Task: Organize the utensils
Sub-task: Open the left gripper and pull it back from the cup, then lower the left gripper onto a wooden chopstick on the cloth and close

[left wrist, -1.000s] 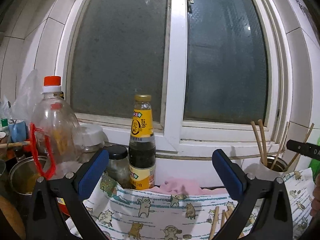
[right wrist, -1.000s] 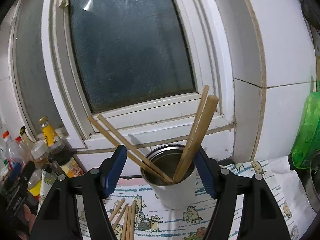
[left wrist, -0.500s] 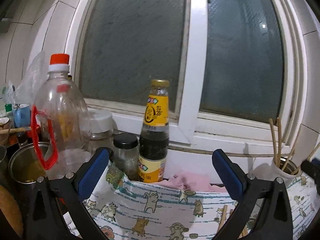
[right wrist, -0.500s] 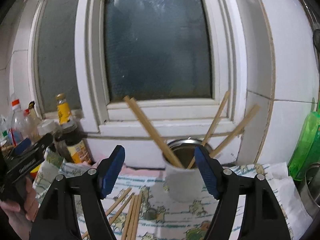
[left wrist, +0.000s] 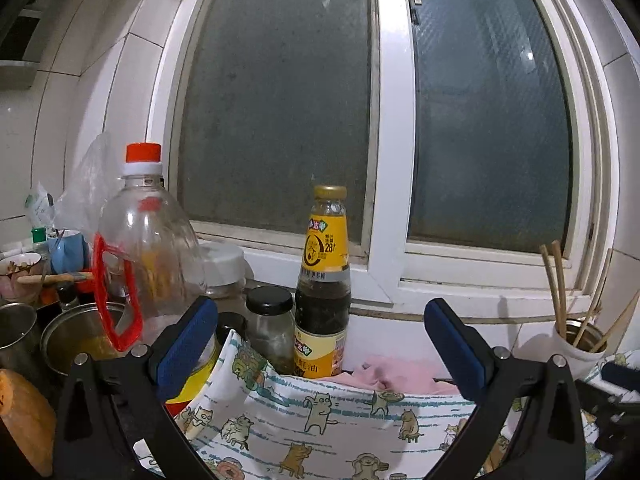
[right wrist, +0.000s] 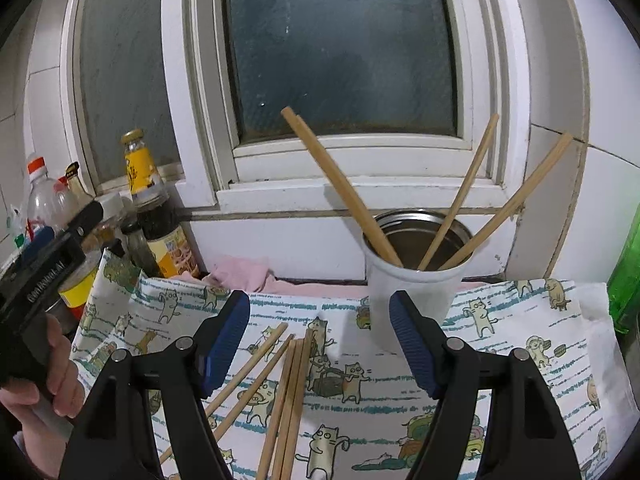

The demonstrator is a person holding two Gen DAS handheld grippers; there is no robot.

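Right wrist only: loose chopsticks [right wrist: 288,392] on cloth [right wrist: 500,344], L wrist: bottles [left wrist: 324,284]

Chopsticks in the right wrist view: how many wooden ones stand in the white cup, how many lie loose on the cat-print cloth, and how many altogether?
Wooden chopsticks standing in the white cup: 4
Wooden chopsticks lying loose on the cat-print cloth: 5, as far as the tight bundle lets me count
Total: 9

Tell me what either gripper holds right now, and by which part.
Nothing. The left gripper and right gripper are both open and empty; loose chopsticks lie on the cloth.
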